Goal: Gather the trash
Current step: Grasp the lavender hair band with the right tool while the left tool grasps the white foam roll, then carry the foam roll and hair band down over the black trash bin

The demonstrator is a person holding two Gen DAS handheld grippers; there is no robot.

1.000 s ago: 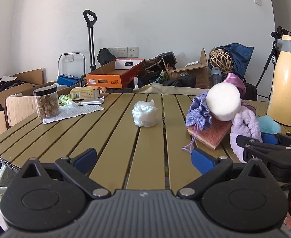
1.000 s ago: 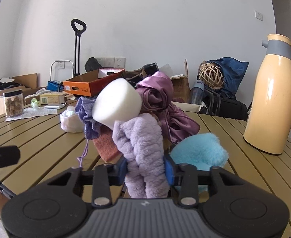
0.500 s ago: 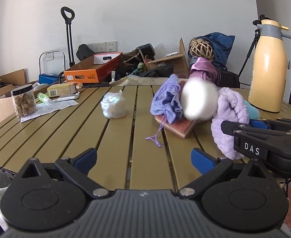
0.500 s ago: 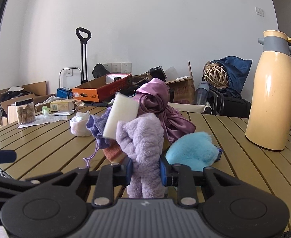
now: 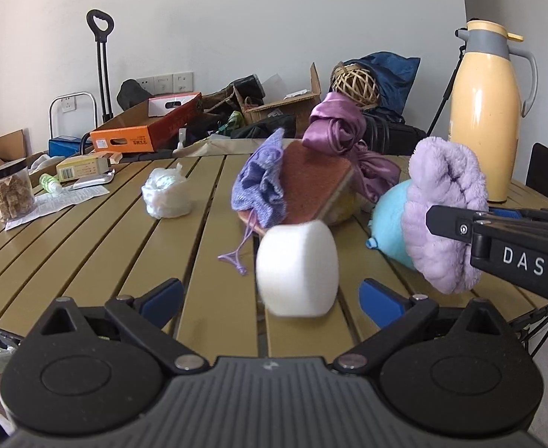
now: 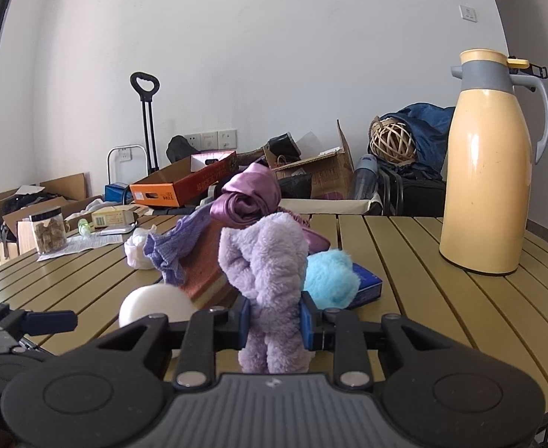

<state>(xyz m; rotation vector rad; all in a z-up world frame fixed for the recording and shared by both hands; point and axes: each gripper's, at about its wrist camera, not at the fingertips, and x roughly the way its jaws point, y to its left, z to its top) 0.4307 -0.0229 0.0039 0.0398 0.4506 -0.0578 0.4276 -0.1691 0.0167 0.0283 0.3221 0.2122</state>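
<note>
My right gripper (image 6: 274, 319) is shut on a fluffy lilac cloth (image 6: 264, 272), held just above the slatted table; the cloth also shows in the left wrist view (image 5: 443, 212). A white foam puck (image 5: 297, 267) lies blurred on the table between the open fingers of my left gripper (image 5: 272, 293); it shows too in the right wrist view (image 6: 154, 304). Behind it a pile holds a brown-and-yellow sponge (image 5: 313, 190), a knitted purple pouch (image 5: 260, 183), a satin purple cloth (image 5: 337, 125) and a fluffy blue item (image 5: 387, 218). A crumpled white plastic bag (image 5: 166, 196) sits further left.
A tall yellow thermos (image 6: 492, 171) stands at the table's right. A jar of snacks (image 5: 11, 196), papers, a small green bottle and a box (image 5: 83, 168) lie at the left. A blue box (image 6: 363, 283) lies under the blue item. Cardboard boxes and bags crowd the floor behind.
The white foam puck has fallen off the pile and come down onto the table between my left gripper's fingers. The right gripper has lifted the lilac cloth slightly. The left gripper has swung right.
</note>
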